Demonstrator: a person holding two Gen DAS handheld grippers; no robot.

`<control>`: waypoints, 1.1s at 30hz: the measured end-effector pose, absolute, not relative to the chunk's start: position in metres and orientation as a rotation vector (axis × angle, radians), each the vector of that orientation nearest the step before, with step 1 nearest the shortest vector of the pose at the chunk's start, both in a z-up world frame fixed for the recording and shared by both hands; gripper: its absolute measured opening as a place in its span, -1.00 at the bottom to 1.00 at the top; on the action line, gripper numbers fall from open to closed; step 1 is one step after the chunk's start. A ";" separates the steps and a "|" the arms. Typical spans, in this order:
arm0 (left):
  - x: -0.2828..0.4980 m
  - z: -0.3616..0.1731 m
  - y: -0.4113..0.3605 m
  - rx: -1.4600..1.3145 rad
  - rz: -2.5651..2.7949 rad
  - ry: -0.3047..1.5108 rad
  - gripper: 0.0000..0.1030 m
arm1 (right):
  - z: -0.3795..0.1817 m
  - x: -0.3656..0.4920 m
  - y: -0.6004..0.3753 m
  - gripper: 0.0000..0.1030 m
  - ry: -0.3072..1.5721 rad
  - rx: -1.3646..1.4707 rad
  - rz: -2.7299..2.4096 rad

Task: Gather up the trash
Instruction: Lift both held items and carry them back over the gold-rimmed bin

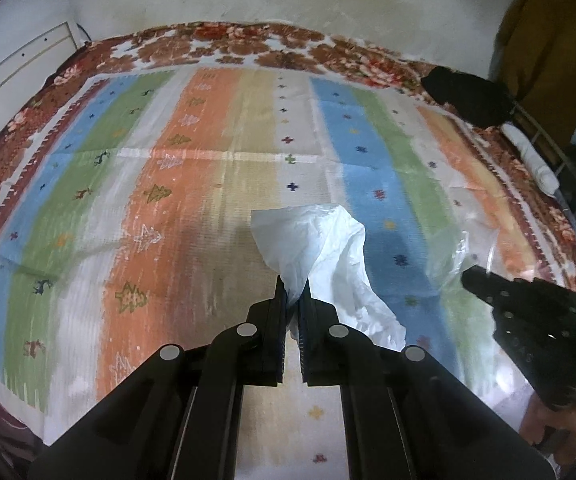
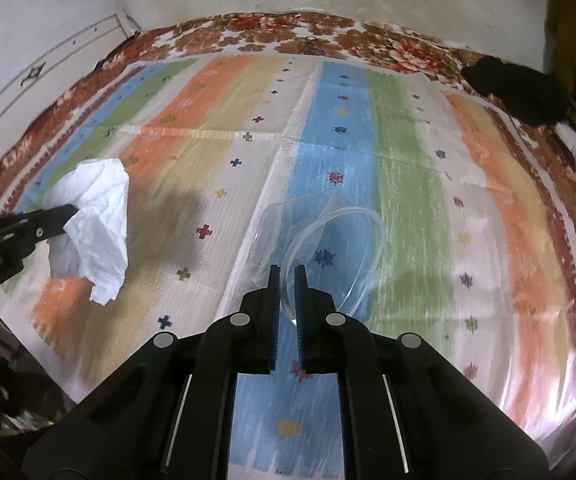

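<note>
My left claw [image 1: 293, 280] grips the white tissue [image 1: 319, 248], my right claw [image 2: 286, 276] pinches the clear plastic wrapper [image 2: 311, 232], both lifted off the bed [image 2: 407, 160]. Binning remains; no bin visible.

We see dim, soft indoor light, faint shadows on the striped mat [image 2: 192, 216], perhaps motion blur rightward, and strong fisheye bending at the edges.

Left gripper [image 1: 293, 280] clamped on white tissue [image 1: 319, 252], held above striped mat [image 1: 192, 184]. Right gripper [image 1: 467, 276] at mat's right w/ clear plastic [image 1: 459, 248]. Black cloth [image 1: 467, 96] at mat's far-right corner.
</note>
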State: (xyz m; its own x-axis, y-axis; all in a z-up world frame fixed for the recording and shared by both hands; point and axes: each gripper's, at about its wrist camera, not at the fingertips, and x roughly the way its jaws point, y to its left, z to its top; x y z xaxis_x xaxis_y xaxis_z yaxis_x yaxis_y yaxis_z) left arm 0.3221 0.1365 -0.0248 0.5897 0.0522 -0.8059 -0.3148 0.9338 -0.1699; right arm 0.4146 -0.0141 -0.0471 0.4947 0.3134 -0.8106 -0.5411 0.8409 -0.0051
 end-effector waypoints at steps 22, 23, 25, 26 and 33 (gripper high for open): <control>0.244 0.019 0.086 -0.376 0.113 0.860 -0.92 | -0.002 0.319 -0.073 -0.88 0.893 -0.219 0.591; 0.240 0.020 0.085 -0.383 0.113 0.864 -0.92 | 0.000 0.314 -0.075 -0.88 0.896 -0.217 0.594; 0.233 0.021 0.083 -0.401 0.107 0.870 -0.92 | 0.003 0.306 -0.082 -0.88 0.899 -0.207 0.600; 0.228 0.022 0.082 -0.413 0.098 0.863 -0.92 | 0.004 0.302 -0.086 -0.88 0.901 -0.201 0.602; 0.203 0.031 0.076 -0.441 0.071 0.851 -0.92 | 0.006 0.278 -0.104 -0.88 0.907 -0.171 0.613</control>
State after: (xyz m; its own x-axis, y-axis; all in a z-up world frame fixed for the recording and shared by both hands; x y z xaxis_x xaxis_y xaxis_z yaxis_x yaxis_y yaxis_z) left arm 0.2026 0.0761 0.0313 0.6628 -0.1132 -0.7402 -0.2338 0.9078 -0.3481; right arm 0.2781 -0.1044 0.0059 0.4597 0.4255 -0.7795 -0.5651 0.8173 0.1128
